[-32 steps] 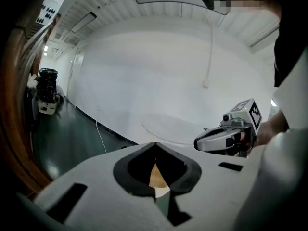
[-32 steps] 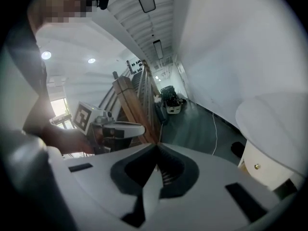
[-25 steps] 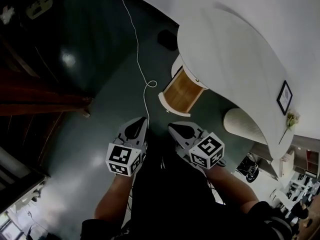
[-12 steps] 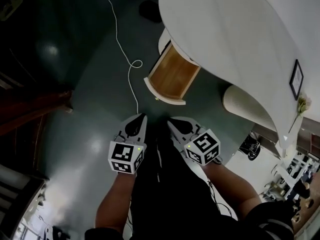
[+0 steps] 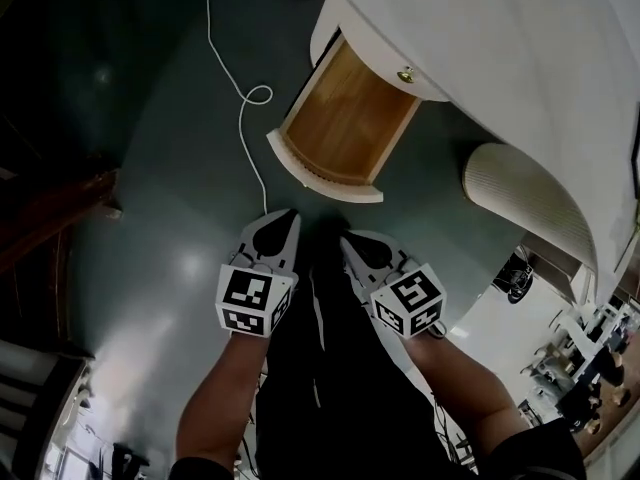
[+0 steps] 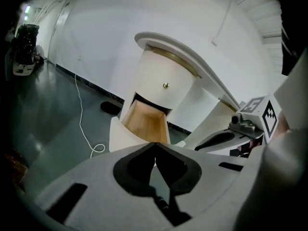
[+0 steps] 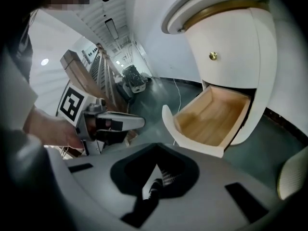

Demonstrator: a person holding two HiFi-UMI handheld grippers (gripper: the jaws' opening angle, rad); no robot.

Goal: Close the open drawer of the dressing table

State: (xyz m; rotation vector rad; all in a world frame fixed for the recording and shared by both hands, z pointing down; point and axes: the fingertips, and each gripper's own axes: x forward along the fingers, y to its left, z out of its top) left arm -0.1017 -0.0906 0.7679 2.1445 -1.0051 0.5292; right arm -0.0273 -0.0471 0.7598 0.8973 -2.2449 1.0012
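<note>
The open drawer (image 5: 345, 128) juts from the lower front of the dressing table (image 5: 500, 38), directly beneath a knob (image 5: 405, 74) on the closed front above. On the near side of the drawer, clear of it, the left gripper (image 5: 288, 216) and right gripper (image 5: 348, 240) hang side by side. A cable (image 5: 240, 118) trails across the floor (image 5: 150, 218) left of the drawer (looping near its corner); a stool (image 5: 520, 193) stands to its right

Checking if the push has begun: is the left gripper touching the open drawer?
Apart. The head view shows a strip of floor between the left gripper and the drawer.
</note>
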